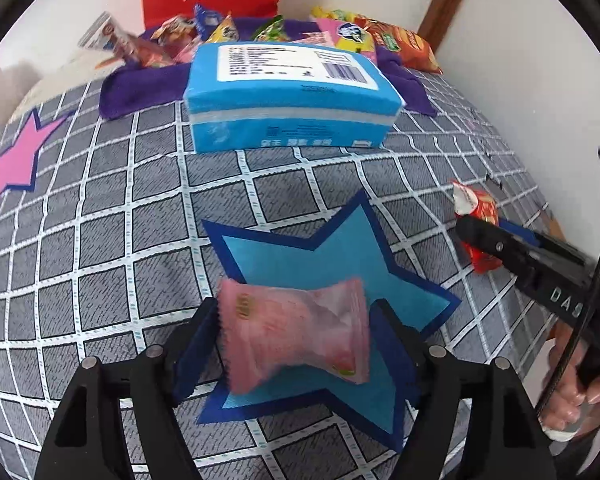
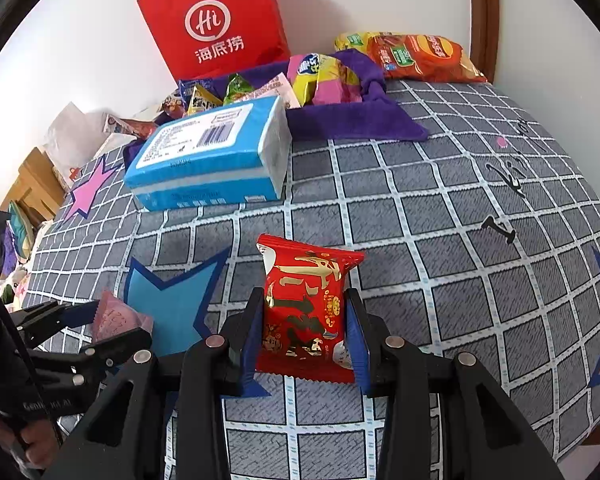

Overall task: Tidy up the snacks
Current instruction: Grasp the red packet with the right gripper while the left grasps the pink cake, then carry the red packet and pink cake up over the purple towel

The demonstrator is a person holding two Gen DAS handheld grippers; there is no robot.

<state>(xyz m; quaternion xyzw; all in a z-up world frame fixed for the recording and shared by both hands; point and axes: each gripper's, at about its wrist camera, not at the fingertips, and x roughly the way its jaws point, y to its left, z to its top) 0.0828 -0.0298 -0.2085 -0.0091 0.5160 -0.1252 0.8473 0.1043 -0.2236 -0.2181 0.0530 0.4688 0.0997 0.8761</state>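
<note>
Bedding in a grey check carried everything, with a blue star patch printed near its middle. Farther back lay a blue tissue pack, long side across the view, and behind it a purple cloth heaped with snack bags under a red paper bag.

The right gripper stood clamped on a red snack packet, which stood upright between the pads with its long axis pointing away toward the tissue pack.

The left gripper hung just over the blue star with its jaws parted. A pink snack packet lay between them, long axis crosswise from pad to pad, blurred and apparently loose; no pad visibly pressed it. I judged it was being released onto the star, directly beneath, so the left hand was the nearer one, while the red packet sat just beside the star's right edge.
</note>
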